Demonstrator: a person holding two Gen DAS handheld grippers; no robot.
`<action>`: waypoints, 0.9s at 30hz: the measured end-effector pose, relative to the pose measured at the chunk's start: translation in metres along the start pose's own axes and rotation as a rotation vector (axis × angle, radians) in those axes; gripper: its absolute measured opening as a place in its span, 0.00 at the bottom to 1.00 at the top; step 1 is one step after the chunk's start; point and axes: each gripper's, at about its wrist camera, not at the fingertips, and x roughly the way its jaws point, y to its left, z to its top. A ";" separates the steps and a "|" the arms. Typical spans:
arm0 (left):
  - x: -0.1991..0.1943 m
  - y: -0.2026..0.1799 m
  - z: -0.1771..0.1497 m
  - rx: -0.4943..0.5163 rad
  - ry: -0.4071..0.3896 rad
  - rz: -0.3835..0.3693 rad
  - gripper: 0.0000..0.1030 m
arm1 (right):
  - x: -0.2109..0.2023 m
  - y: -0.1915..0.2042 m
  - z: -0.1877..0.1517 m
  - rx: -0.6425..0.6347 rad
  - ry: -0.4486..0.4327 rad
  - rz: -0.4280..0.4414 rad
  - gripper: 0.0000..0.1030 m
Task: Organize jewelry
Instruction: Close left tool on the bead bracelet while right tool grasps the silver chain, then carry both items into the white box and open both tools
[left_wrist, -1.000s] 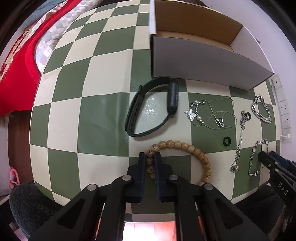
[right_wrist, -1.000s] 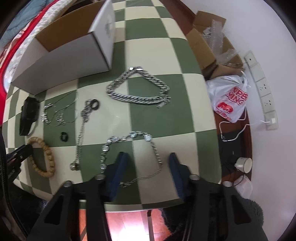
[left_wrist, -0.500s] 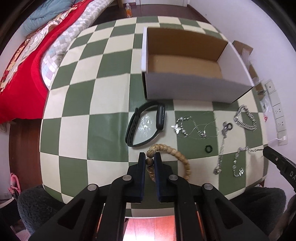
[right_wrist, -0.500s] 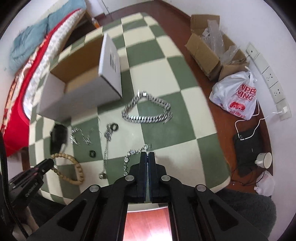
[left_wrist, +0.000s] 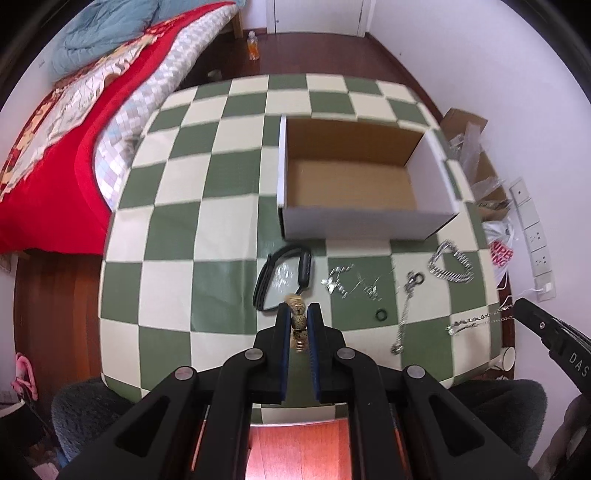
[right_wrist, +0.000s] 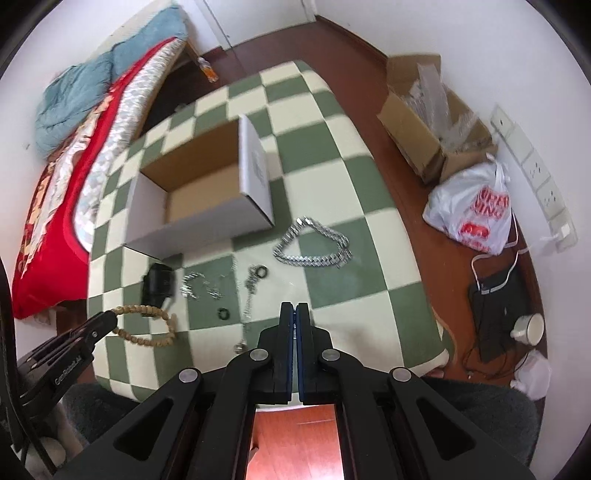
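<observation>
My left gripper is shut on the wooden bead bracelet and holds it above the checkered table; the bracelet hangs from it in the right wrist view. My right gripper is shut on a thin silver chain, which dangles from its tip in the left wrist view. The open white cardboard box stands beyond, empty. On the table lie a black fitness band, a small silver necklace, a black ring, a long chain and a thick silver curb chain.
The green and cream checkered table fills the middle. A red bed lies left. On the floor to the right are a brown carton, a white plastic bag, a black device with cables and a white cup.
Both grippers have risen well above the table. The bead bracelet has left the table in the left gripper. The right gripper has shut on the silver chain and lifted it.
</observation>
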 end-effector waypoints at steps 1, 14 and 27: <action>-0.006 -0.001 0.003 0.003 -0.010 -0.002 0.06 | -0.006 0.004 0.002 -0.011 -0.009 0.002 0.01; -0.068 -0.014 0.079 0.032 -0.126 -0.016 0.06 | -0.068 0.063 0.070 -0.169 -0.149 0.007 0.00; -0.002 -0.006 0.171 -0.019 0.021 -0.072 0.06 | -0.008 0.107 0.153 -0.231 -0.082 -0.027 0.00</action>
